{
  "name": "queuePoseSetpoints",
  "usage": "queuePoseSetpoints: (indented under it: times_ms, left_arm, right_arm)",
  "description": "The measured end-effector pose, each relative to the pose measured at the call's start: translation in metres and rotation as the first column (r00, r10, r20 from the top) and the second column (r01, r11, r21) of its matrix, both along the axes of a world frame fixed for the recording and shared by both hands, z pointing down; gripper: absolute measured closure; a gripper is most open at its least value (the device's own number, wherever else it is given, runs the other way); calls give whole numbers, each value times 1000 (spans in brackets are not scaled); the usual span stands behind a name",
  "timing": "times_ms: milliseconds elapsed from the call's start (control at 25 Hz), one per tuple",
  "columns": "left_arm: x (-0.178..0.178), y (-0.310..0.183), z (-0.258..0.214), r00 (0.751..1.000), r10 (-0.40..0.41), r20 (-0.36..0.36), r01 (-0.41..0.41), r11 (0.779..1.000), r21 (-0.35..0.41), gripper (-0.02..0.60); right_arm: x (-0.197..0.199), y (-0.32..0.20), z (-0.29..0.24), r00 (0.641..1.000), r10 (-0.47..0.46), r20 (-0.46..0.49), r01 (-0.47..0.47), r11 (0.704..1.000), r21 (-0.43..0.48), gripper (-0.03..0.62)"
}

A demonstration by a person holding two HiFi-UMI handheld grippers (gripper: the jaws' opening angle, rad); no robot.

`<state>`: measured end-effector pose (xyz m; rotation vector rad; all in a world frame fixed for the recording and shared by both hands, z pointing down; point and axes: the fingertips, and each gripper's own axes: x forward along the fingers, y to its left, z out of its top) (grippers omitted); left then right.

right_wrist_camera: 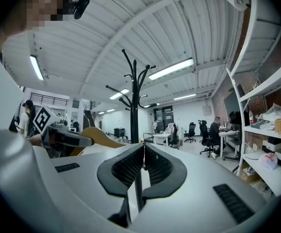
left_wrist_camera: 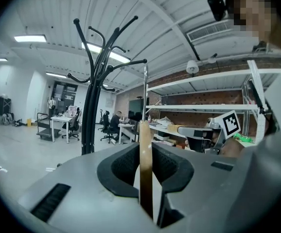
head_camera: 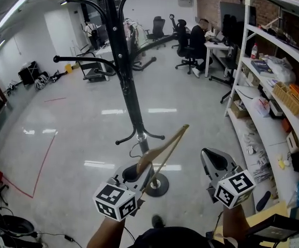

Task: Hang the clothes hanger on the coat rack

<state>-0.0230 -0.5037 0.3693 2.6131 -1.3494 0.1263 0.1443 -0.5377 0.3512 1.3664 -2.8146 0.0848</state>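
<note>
Wooden clothes hanger (head_camera: 166,150) is clamped in the left gripper (head_camera: 138,170). In the left gripper view the jaws (left_wrist_camera: 145,152) are seen closed narrow on the wood (left_wrist_camera: 146,178), which sits edge-on between the pads, with a thin metal rod, likely the hook shank, rising above it. Exactly which part of the hanger is gripped cannot be told. The hanger is carried in the air, slanted up and to the right in the head view. Its far end is aimed toward the coat rack (head_camera: 126,71) and nothing on the rack is touched. This grip is judged to be chosen so that the far end is left free for hooking.

Right gripper (head_camera: 212,158) is held level just beside the left one, apart from the hanger. Its jaws (right_wrist_camera: 143,152) are pressed together with nothing between them, and it is judged to be kept spare for steadying.

The rack is stood on the floor (head_camera: 61,138), well in from the shelving unit (head_camera: 273,87) at the floor's right edge. Its round base (head_camera: 159,185) is seen just ahead of the left gripper. Curved pegs (head_camera: 82,60) are spread out above.

No peg is reached yet, so hanging is not done. A lift toward a peg is judged to be needed next, and the hanger may swivel in the one-point grip
</note>
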Motion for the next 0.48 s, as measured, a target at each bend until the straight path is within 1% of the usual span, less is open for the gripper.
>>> queuePoseSetpoints:
  times_ms: [120, 240, 360, 480]
  left_arm:
    - [-18, -11, -4, 995, 98, 12, -98, 995, 17, 529]
    - [-31, -19, 1, 984, 180, -5, -180, 984, 4, 529]
    - [-36, -30, 20, 978, 208, -1, -208, 978, -21, 529]
    - [-38, -42, 48, 974, 226, -4, -225, 972, -68, 529]
  right_arm:
    - [-23, -16, -5, 1000, 0, -12, 0, 1000, 16, 586]
    - [-37, -30, -5, 1000, 17, -20, -17, 1000, 15, 586]
    - [-43, -38, 1, 999, 31, -35, -31, 1000, 0, 586]
    - [-42, -45, 19, 998, 39, -42, -41, 998, -43, 586]
